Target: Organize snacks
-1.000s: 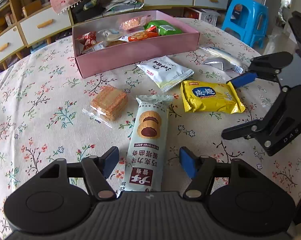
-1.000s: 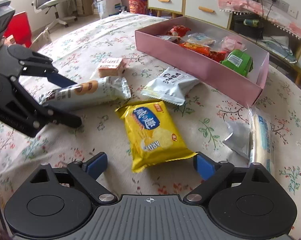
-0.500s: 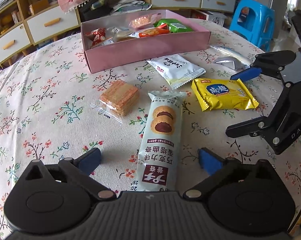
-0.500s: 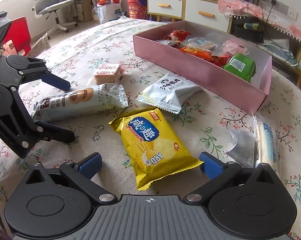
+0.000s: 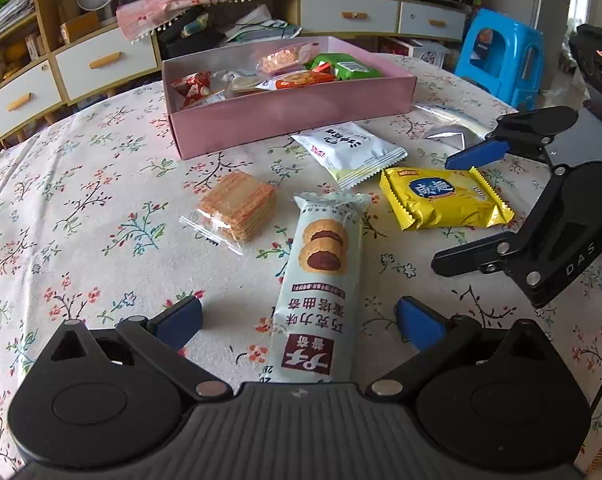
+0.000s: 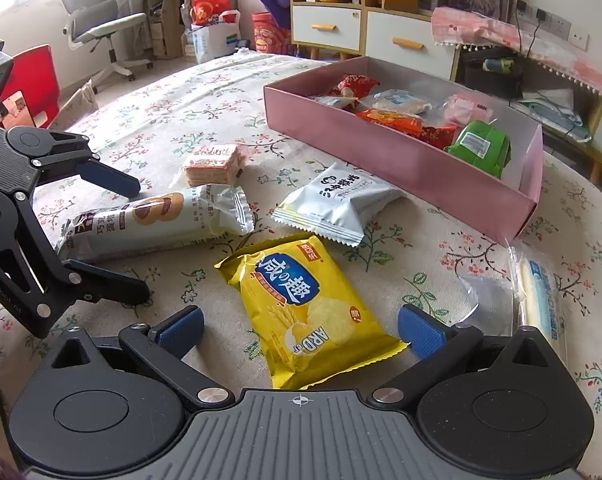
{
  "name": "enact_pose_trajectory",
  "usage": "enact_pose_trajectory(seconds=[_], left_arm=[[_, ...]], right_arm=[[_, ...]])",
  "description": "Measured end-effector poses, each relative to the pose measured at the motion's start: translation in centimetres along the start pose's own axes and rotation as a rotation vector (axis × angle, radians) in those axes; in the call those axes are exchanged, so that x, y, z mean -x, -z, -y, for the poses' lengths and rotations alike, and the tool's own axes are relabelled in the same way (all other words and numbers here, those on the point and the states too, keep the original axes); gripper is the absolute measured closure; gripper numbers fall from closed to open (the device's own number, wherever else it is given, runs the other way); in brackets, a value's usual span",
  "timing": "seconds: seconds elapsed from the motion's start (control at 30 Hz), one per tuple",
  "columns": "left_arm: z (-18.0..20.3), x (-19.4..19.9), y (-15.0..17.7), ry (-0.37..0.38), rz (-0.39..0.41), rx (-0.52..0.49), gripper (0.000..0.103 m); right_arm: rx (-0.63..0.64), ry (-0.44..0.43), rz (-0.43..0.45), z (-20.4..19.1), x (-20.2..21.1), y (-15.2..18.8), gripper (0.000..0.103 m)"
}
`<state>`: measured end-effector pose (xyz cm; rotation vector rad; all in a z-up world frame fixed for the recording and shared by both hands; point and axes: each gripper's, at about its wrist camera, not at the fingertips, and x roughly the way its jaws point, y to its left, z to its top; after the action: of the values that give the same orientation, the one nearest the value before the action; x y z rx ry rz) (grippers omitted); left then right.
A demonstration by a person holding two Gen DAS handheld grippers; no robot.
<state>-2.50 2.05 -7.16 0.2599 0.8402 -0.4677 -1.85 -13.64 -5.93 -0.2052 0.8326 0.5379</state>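
Both grippers have just spread their jaws since a second ago; the left gripper (image 5: 299, 318) opened from about half way to fully wide, and the right gripper (image 6: 301, 326) opened slightly more. Neither holds anything. A long pale biscuit pack (image 5: 321, 280) lies on the floral surface (image 5: 81, 208) between the left jaws, untouched by the blue pads (image 5: 177, 320). A yellow cracker pack (image 6: 313, 312) lies flat between the right jaws, its corner just beside the right-hand pad. Beyond them, a clear-wrapped wafer stack (image 5: 237, 206) sits beside the biscuit pack, and a white snack bag (image 5: 349, 152) lies near the pink box (image 5: 293, 112). Inside the box are several snacks, among them a green pack (image 6: 481, 148) at one end. A silver packet (image 6: 485, 300) lies to the right of the yellow pack.
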Motion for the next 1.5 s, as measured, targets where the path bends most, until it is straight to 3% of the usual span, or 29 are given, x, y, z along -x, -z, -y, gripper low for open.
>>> enact_pose_trajectory(seconds=[0.27,0.37,0.47,0.5,0.63,0.93,1.5], left_arm=[[-0.1,0.4,-0.7,0.027,0.016,0.015,0.036],[-0.3,0.6,-0.8,0.034,0.025,0.032,0.052],[-0.4,0.7,-0.9,0.047,0.029,0.044,0.061],[-0.4,0.7,-1.0,0.051,0.031,0.047,0.066],[-0.3,0.9,-1.1,0.067,0.032,0.049,0.071],[-0.3,1.2,-1.6,0.071,0.024,0.069,0.075],[-2.1,3.8,-5.0,0.091,0.114,0.186,0.076]], right_arm=[[0.020,-0.006,0.007,-0.4,0.0,-0.2,0.004],[0.026,-0.018,0.011,-0.8,0.2,-0.4,0.013],[0.029,-0.033,0.012,-1.1,0.3,-0.6,0.024],[0.031,-0.038,0.013,-1.3,0.4,-0.7,0.032],[0.038,-0.059,0.011,-1.9,0.5,-1.0,0.051],[0.025,-0.074,-0.001,-2.8,0.8,-1.5,0.053],[-0.141,-0.046,0.112,0.1,4.4,-4.4,0.053]])
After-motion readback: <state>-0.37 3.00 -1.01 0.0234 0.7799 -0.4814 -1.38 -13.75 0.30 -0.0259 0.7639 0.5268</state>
